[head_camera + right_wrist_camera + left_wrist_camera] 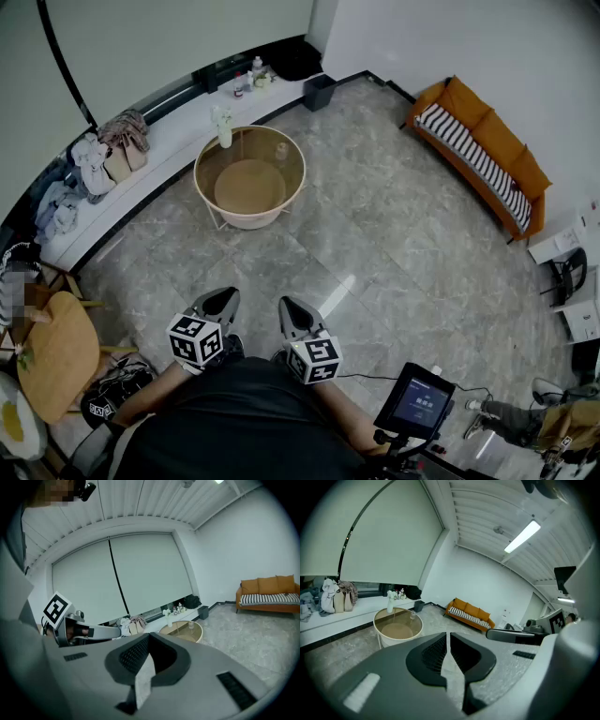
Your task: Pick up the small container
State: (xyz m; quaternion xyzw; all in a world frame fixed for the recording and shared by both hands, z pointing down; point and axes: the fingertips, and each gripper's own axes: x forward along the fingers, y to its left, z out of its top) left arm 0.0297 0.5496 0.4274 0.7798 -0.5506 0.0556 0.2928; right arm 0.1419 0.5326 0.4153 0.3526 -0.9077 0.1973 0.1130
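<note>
The small container (281, 150) stands far ahead on the counter (198, 172), slightly nearer the right hand-held gripper (290, 309); it and the left hand-held gripper (219, 301) are pressed together, empty.

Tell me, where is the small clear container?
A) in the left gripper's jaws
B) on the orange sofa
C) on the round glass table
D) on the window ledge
C: the small container stands on the round table, on its glass top near the far edge.

The left gripper (222, 301) and right gripper (288, 310) hover side by side close before the body, tips angled slightly inward. Each one's fingers (427, 654) are pressed together, holding nothing.
</note>
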